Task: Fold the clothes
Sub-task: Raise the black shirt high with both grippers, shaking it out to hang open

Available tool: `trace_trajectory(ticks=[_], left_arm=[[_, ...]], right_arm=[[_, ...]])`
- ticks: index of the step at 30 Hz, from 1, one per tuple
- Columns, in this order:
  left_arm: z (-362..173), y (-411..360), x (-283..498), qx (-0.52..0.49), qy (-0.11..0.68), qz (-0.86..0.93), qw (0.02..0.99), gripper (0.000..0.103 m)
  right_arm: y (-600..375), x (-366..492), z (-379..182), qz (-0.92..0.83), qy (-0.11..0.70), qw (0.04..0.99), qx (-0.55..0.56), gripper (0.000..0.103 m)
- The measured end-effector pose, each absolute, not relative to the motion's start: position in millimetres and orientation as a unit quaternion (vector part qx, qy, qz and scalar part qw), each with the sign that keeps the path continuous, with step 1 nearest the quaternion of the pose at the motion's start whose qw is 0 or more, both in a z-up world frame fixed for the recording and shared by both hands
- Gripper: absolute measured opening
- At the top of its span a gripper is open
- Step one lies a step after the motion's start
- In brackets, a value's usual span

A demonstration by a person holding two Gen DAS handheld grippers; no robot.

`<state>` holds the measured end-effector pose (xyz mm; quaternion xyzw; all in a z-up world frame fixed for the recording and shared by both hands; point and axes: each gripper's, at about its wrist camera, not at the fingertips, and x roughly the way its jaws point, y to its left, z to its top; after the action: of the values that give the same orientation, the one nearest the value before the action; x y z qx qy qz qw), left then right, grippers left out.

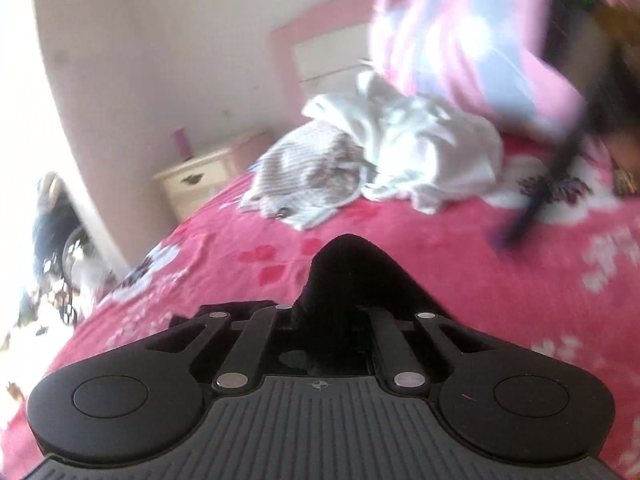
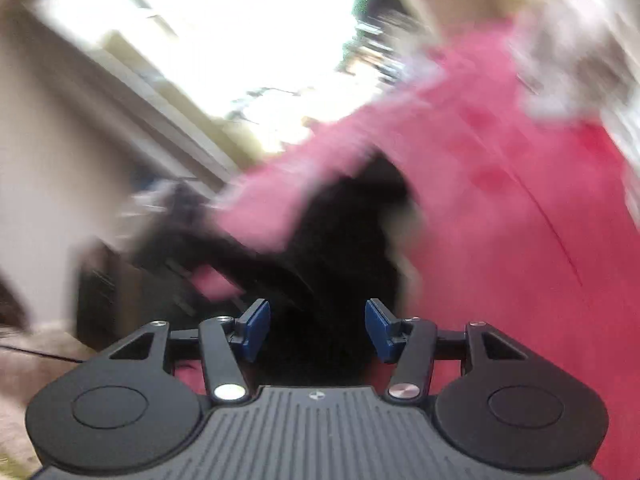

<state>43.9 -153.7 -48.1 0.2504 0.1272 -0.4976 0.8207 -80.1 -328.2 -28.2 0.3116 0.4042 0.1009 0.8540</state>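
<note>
A black garment (image 1: 347,258) is bunched over the fingers of my left gripper (image 1: 344,292), which is shut on it; the cloth hides the fingertips. In the blurred right wrist view the same black garment (image 2: 340,240) lies on the pink bedspread (image 2: 500,220) just ahead. My right gripper (image 2: 318,330) is open above it, and its blue pads (image 2: 256,326) stand apart with nothing pressed between them. A dark blurred strip (image 1: 532,200) hangs at the right of the left wrist view; I cannot tell what it is.
A pile of white clothes (image 1: 424,148) and a striped garment (image 1: 308,172) lie further back on the floral bedspread (image 1: 500,280). A person in a pink and blue top (image 1: 472,48) leans over the bed's right. A cream nightstand (image 1: 200,180) stands by the wall.
</note>
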Motion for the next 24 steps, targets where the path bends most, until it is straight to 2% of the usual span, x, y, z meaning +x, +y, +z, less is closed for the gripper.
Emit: trace_trajectory(ticks=[8, 11, 14, 15, 16, 17, 20, 24], left_arm=[[-41, -153, 46, 0.238, 0.142, -0.475, 0.835, 0.005], [-41, -150, 44, 0.232, 0.139, -0.471, 0.839, 0.005], [-39, -146, 46, 0.219, 0.139, -0.465, 0.846, 0.005], [-38, -144, 47, 0.214, 0.139, -0.462, 0.849, 0.005], [-37, -143, 48, 0.209, 0.139, -0.459, 0.852, 0.005], [-35, -141, 48, 0.204, 0.139, -0.456, 0.855, 0.005], [-24, -132, 51, 0.183, 0.132, -0.441, 0.869, 0.005], [10, -112, 54, 0.133, 0.115, -0.417, 0.892, 0.005]], right_arm=[[-257, -85, -92, 0.048, 0.435, 0.84, 0.32, 0.059], [-259, -83, -109, 0.013, 0.422, 0.828, 0.369, 0.048], [-271, -87, -113, 0.002, 0.396, 0.823, 0.408, 0.031], [-274, -88, -113, 0.0, 0.39, 0.824, 0.411, 0.024], [-272, -90, -114, 0.0, 0.387, 0.826, 0.411, 0.012], [-272, -92, -112, -0.005, 0.38, 0.832, 0.404, 0.007], [-271, -99, -95, -0.036, 0.347, 0.864, 0.363, 0.005], [-276, -111, -36, -0.087, 0.272, 0.924, 0.255, 0.005]])
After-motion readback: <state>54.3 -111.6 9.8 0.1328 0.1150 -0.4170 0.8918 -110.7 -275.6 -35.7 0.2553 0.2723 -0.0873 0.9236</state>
